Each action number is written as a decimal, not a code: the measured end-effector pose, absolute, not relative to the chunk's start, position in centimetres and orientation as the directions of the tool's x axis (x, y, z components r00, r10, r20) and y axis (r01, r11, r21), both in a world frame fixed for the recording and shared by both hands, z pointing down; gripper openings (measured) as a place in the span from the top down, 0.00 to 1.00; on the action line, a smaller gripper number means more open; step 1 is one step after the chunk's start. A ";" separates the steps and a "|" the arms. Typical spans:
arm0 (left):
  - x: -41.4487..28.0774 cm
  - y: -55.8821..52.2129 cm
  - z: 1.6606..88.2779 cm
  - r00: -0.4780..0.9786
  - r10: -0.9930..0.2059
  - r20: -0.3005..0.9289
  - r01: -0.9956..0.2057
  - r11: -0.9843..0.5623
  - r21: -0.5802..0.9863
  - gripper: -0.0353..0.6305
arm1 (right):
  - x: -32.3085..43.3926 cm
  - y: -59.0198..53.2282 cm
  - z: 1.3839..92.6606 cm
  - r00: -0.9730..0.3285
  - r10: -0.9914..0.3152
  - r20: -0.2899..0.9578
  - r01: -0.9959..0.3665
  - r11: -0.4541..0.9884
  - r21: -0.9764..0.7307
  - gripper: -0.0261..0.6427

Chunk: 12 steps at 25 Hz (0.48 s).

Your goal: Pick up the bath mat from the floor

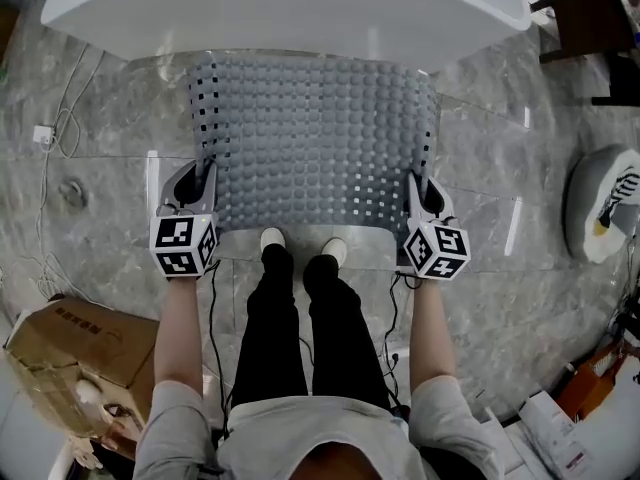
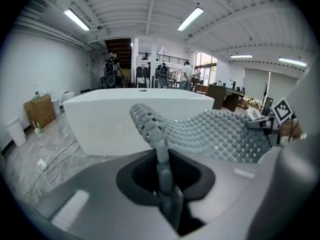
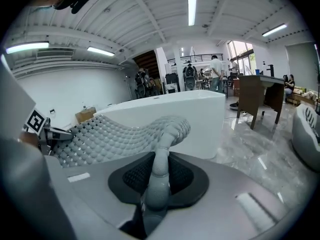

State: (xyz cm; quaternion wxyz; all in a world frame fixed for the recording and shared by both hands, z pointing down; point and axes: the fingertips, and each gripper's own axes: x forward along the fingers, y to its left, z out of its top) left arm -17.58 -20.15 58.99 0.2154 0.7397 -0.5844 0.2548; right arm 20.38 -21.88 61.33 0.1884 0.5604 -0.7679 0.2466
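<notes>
We've got the bath mat pinched at both near corners: the left gripper is clamped on its 7 o'clock corner and the right gripper on the 5 o'clock one. The mat sags between them and reaches toward the bathtub at 12 o'clock. Our worry is that each gripper bites only a thin edge strip, so the sagging weight could peel a corner free, or the far edge could catch on the bathtub. Count: one bath mat, two grippers, one bathtub.
</notes>
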 end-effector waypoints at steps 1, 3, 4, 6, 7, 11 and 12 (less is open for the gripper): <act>-17.5 -20.0 57.6 0.189 -0.756 0.627 -0.974 -0.226 0.021 0.87 | 20.4 -21.8 59.8 -0.301 -0.769 0.563 -0.954 0.253 -0.164 0.87; -17.2 -19.7 54.7 0.195 -0.759 0.622 -0.973 -0.231 0.023 0.87 | 20.4 -21.4 56.7 -0.300 -0.773 0.558 -0.954 0.255 -0.160 0.87; -17.1 -19.5 53.2 0.197 -0.760 0.620 -0.972 -0.234 0.023 0.87 | 20.5 -21.1 55.2 -0.299 -0.775 0.556 -0.954 0.252 -0.161 0.87; -16.7 -19.2 49.9 0.202 -0.764 0.613 -0.971 -0.238 0.023 0.87 | 20.8 -20.7 51.9 -0.295 -0.781 0.550 -0.955 0.244 -0.167 0.87; -16.5 -19.3 48.3 0.204 -0.769 0.606 -0.971 -0.240 0.022 0.87 | 21.0 -20.7 50.4 -0.294 -0.787 0.543 -0.956 0.240 -0.169 0.87; -16.2 -19.4 43.1 0.212 -0.787 0.580 -0.969 -0.246 0.020 0.87 | 21.3 -20.5 45.0 -0.290 -0.806 0.515 -0.957 0.233 -0.175 0.87; -16.2 -19.2 41.9 0.213 -0.788 0.577 -0.969 -0.248 0.018 0.87 | 21.3 -20.1 43.9 -0.289 -0.809 0.512 -0.957 0.231 -0.175 0.87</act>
